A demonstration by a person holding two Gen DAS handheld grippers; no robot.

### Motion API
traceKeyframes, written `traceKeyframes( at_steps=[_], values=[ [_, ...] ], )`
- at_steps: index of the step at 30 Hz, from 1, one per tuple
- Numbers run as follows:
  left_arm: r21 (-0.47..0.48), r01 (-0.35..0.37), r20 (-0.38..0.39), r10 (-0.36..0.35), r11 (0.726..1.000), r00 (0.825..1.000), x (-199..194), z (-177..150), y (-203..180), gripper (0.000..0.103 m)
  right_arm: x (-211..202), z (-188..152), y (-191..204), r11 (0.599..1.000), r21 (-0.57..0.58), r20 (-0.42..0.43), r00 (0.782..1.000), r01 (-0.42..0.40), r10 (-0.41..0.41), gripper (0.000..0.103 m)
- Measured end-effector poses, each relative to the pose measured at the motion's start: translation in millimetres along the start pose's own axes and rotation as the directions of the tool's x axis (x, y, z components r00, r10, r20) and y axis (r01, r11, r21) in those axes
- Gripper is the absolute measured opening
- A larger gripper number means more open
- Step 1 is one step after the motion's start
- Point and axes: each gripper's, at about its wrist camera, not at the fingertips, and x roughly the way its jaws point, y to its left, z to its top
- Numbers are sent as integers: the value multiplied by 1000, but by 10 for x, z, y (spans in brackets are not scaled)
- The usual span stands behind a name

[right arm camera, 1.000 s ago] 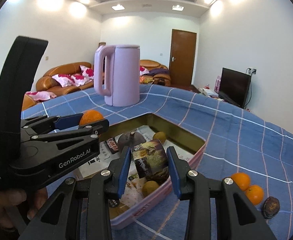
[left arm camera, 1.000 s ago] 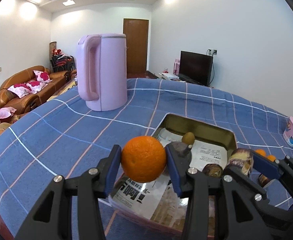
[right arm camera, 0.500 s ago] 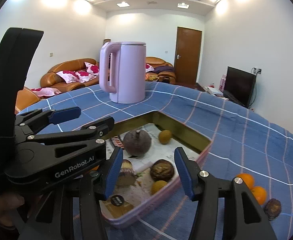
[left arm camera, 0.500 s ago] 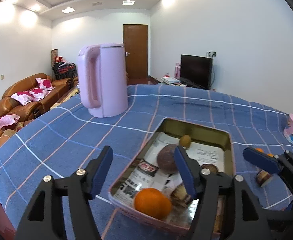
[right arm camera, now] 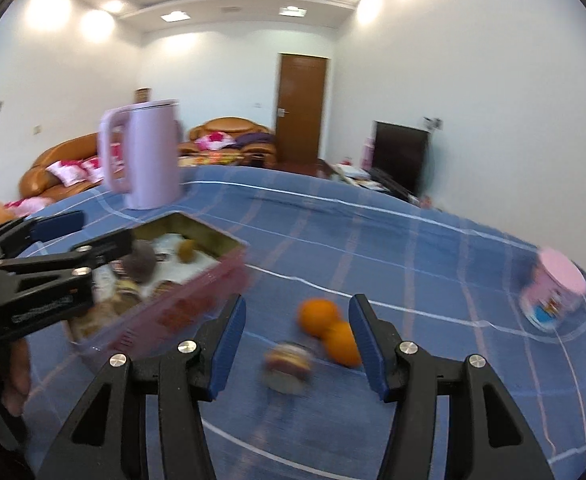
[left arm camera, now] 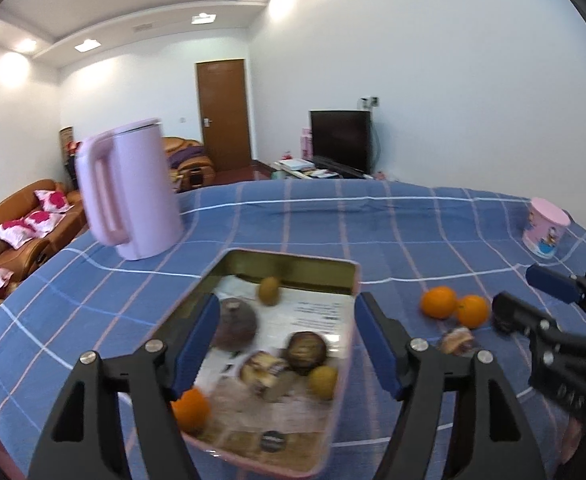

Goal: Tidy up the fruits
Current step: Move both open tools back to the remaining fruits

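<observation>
A pink tin tray (left arm camera: 345, 364) (right arm camera: 197, 300) lined with newspaper holds an orange (left arm camera: 191, 408), a dark purple fruit (left arm camera: 235, 322), brown fruits (left arm camera: 305, 352) and small yellow-green fruits (left arm camera: 269, 290). My left gripper (left arm camera: 287, 352) is open and empty above the tray. On the cloth to the right lie two oranges (left arm camera: 437, 302) (right arm camera: 319, 314) and a brown fruit (left arm camera: 457, 340) (right arm camera: 287, 362). My right gripper (right arm camera: 299, 348) is open and empty, low over these fruits, with the oranges and brown fruit between its fingers.
A pink kettle (left arm camera: 131, 196) (right arm camera: 145, 156) stands at the back left of the blue checked tablecloth (left arm camera: 333, 220). A pink printed cup (left arm camera: 545, 228) (right arm camera: 555, 292) sits at the right. Sofas, a door and a television lie beyond the table.
Both grippers opened and dropped their fruit into the tray: the left let go of the orange, the right of the brown fruit. The right gripper then swung right over the loose oranges.
</observation>
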Motion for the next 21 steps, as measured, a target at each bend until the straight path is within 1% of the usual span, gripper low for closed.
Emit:
traceKeyframes(
  at_steps=[3,8,10,14,18,21],
  values=[
    [27,34,-14,-34,999,999,42,10,-197,73,4,-60,-263,997,43,-23,998,60,-59,56],
    [61,78,-51,-75,995,996,141,-1,-460,73,61,-126,-500,989,91,-81,991,114,-107,56],
    [79,100,-69,-94,992,993,186,-16,-575,73,120,-145,-555,988,103,-112,988,117,-105,56],
    [103,139,-95,-129,985,987,260,-59,-760,73,189,-149,-612,987,121,-144,986,108,-90,56],
    [122,171,-141,-153,978,978,352,-107,-881,73,294,-166,-632,987,131,-193,979,91,-64,56],
    [113,186,-151,-168,976,974,376,-94,-890,73,380,-177,-655,987,137,-230,972,84,-51,56]
  ],
)
